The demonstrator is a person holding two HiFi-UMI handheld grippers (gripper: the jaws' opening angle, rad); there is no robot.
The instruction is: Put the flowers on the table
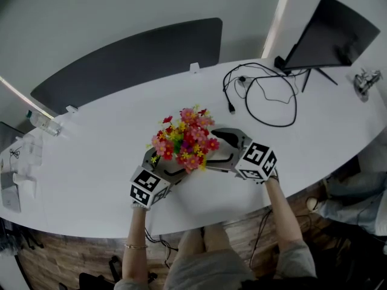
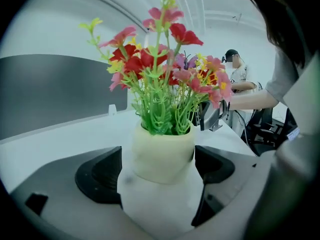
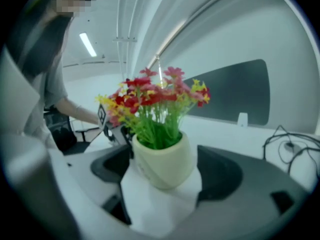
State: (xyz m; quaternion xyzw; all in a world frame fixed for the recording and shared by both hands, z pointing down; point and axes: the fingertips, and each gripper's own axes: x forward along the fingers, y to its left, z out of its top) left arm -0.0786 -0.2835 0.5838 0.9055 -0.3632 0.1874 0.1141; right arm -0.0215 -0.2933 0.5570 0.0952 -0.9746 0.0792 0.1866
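A bunch of red, pink and yellow flowers (image 1: 184, 141) stands in a cream pot (image 2: 162, 156) on the white table (image 1: 91, 162), near its front edge. My left gripper (image 1: 169, 165) comes at the pot from the left and is open, one jaw on each side of the pot with a thin gap on the left. My right gripper (image 1: 214, 150) comes from the right and is open too, its jaws close beside the pot (image 3: 162, 161). In the head view the blooms hide the pot. The left gripper view shows the flowers (image 2: 165, 59) above the left gripper (image 2: 157, 169); the right gripper (image 3: 164, 169) sits under the flowers (image 3: 155, 96).
A tilted monitor (image 1: 332, 35) stands at the back right, with black cables (image 1: 260, 92) looped in front of it. A dark partition (image 1: 133, 59) runs along the table's far edge. A clear bottle (image 1: 45, 124) lies at the far left. Another person (image 2: 235, 74) sits in the background.
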